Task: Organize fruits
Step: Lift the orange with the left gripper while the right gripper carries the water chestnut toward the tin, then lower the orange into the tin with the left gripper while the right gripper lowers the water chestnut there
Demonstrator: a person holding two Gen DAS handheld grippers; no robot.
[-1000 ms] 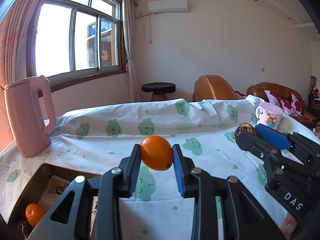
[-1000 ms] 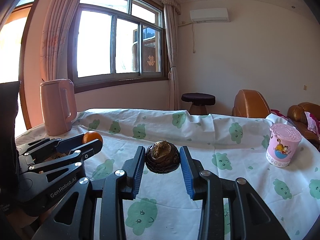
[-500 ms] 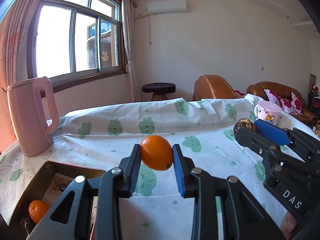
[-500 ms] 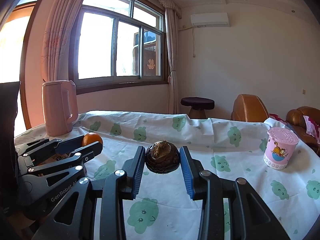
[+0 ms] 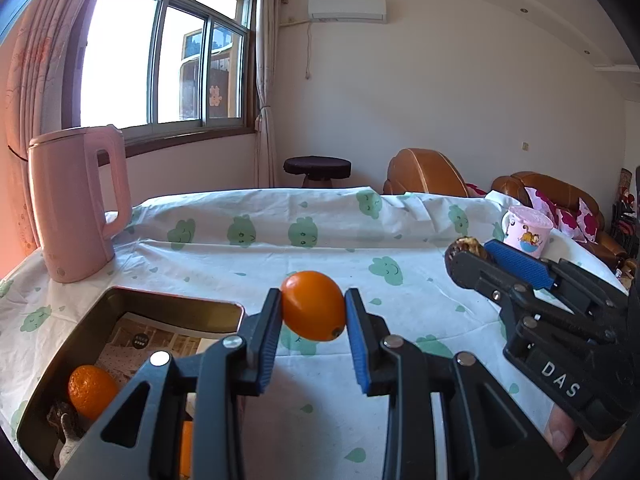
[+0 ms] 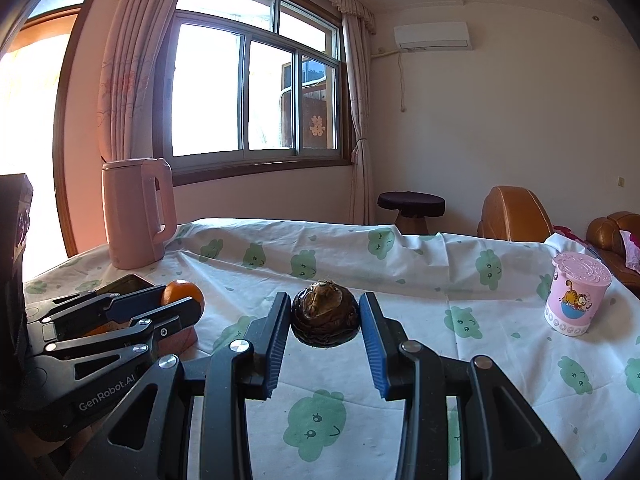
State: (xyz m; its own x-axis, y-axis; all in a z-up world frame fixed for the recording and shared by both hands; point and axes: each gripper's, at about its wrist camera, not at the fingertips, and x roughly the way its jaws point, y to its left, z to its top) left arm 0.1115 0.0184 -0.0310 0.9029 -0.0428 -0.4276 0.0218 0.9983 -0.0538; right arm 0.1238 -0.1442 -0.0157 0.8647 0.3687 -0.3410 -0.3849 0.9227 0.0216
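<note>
Orange fruit point(image 5: 313, 306) and dark brown fruit point(image 6: 325, 314), each pinched in a claw.

The left gripper point(image 5: 312, 320) squeezes the orange fruit at the frame's middle, above the cloth-covered table point(image 5: 240, 264). The right gripper point(image 6: 325, 320) squeezes the dark brown fruit. A tray point(image 5: 168, 306) at lower left holds another orange point(image 5: 92, 391). A pink kettle point(image 5: 76, 204) stands at left.

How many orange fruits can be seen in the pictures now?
2 for certain: one orange fruit clamped in the left gripper, another orange fruit inside the tray. More may be hidden behind the gripper.
</note>
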